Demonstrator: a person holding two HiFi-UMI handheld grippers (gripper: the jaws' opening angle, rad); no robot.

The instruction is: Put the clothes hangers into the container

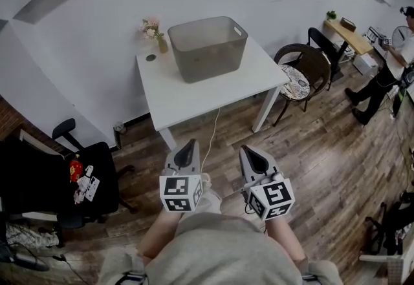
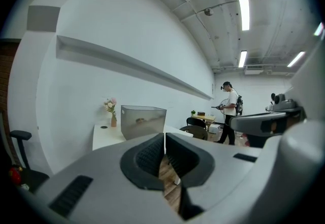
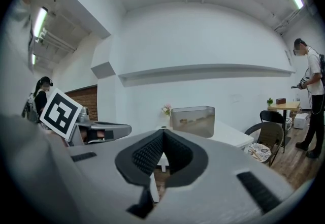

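Hovering off white table (image 1: 194, 97) front edge: left gripper (image 1: 187, 147), right gripper (image 1: 250, 152), jaws together, empty. Back edge: translucent grey plastic container (image 1: 208, 50), contents indistinct.

Container (image 1: 208, 48): translucent grey.
Tabletop (image 1: 194, 93): plain white, with white legs.
Flowers (image 1: 151, 28): pale pink, in a tan vase (image 1: 162, 44).
Floor (image 1: 323, 161): brown wood planks, streaked light and dark.
Left gripper (image 1: 190, 147): light grey shell, black ribbed pads (image 2: 147, 159), cube of black-and-white square markers.
Right gripper (image 1: 249, 151): the same grey, black and checkered marker cube.
Office chair (image 1: 90, 187): black.
Round chair (image 1: 310, 57): dark brown frame; its cushion (image 1: 296, 81) is pale with a dark pattern.
Wall (image 1: 97, 31): white, with a reddish-brown brick patch (image 1: 8, 119) at the left.
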